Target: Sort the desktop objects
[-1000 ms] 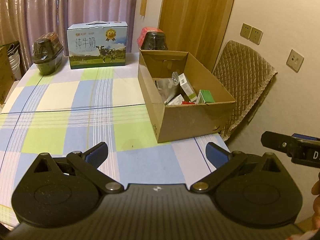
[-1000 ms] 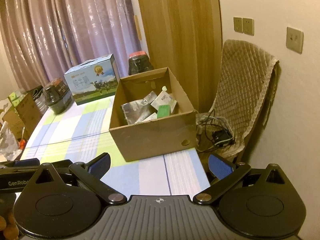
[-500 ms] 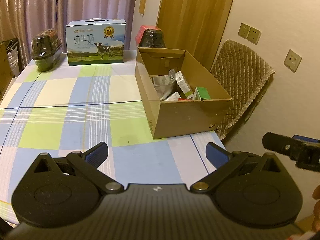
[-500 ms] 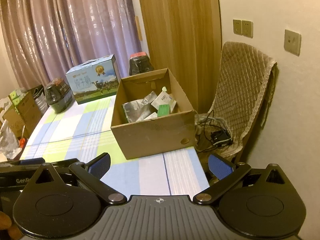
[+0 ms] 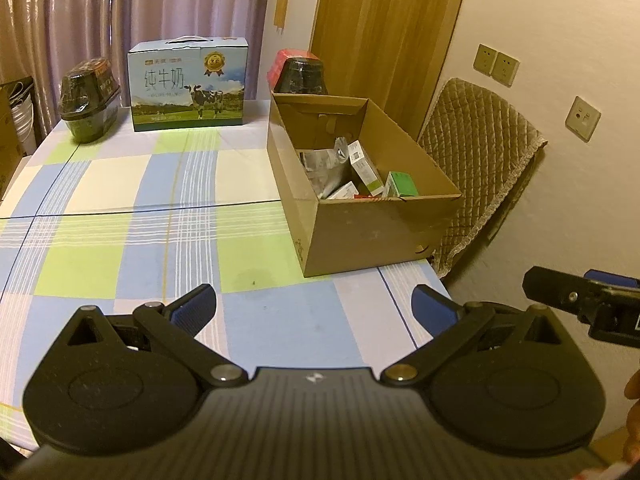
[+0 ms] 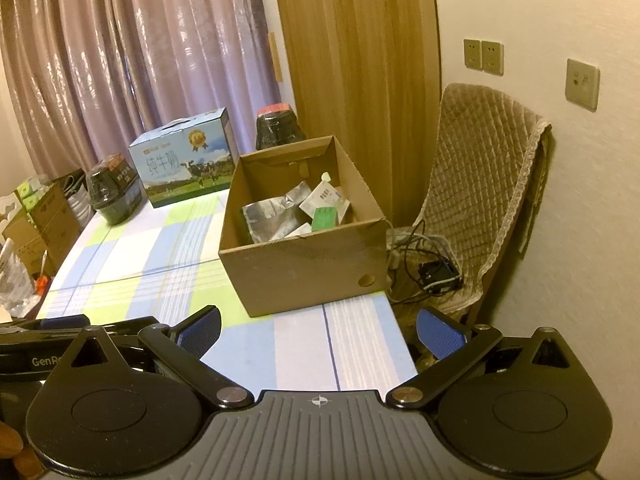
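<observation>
1. Both grippers are hovering low over the near edge of a table (image 5: 100,184) covered in a checked cloth, both facing a cardboard box (image 5: 376,228) standing ahead.
2. The left gripper (image 5: 314,304) is holding nothing, its blue fingers (image 5: 194,308) spread wide apart.
3. The right gripper (image 6: 320,326) is likewise empty, with its fingers (image 6: 440,332) spread wide.
4. The sorted objects are lying inside the box: a silver pouch (image 6: 272,220), white cartons (image 5: 362,166) and a green carton (image 6: 325,218), all piled loosely.
5. From the left gripper the box is sitting ahead and to the right; from the right gripper it is sitting almost straight ahead. Its long axis is running away from both grippers, so the right hand seems better lined up with it.
6. No loose object is showing on the cloth between fingers and box, so the sorting looks nearly or wholly done.
7. A milk case (image 5: 188,84) and two dark jars (image 5: 88,100) are standing at the far edge.
8. Compared with a second ago, both views are showing slightly more table in front of the box, suggesting the grippers are drawing back; the fingers are just as wide.
</observation>
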{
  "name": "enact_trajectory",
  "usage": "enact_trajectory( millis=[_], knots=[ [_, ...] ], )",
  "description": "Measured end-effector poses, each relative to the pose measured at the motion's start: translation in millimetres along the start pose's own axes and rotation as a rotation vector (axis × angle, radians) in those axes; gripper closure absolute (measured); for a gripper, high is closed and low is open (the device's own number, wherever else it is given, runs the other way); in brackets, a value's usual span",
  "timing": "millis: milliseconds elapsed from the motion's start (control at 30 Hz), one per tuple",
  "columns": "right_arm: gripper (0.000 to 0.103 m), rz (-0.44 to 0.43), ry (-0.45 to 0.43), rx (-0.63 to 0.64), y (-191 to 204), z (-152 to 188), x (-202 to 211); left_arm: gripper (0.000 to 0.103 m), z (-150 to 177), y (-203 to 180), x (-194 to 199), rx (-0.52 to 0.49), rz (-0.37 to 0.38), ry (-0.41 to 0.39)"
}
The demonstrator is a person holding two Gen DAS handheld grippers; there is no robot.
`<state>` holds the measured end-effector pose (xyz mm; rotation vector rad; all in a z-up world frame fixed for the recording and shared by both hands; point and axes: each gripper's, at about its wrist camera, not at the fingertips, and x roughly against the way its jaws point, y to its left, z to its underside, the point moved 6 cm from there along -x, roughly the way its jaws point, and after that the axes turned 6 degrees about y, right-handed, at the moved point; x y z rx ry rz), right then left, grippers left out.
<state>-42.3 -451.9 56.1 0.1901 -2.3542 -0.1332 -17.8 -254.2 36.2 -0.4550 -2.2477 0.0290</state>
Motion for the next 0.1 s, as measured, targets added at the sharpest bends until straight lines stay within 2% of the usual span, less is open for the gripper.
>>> enact_trajectory(
  millis=[100],
  knots=[
    [0.002, 0.0, 0.0, 0.0, 0.3, 0.1, -0.1, 0.001, 1.4, 0.9, 1.2, 0.007, -0.003, -0.008]
  ],
)
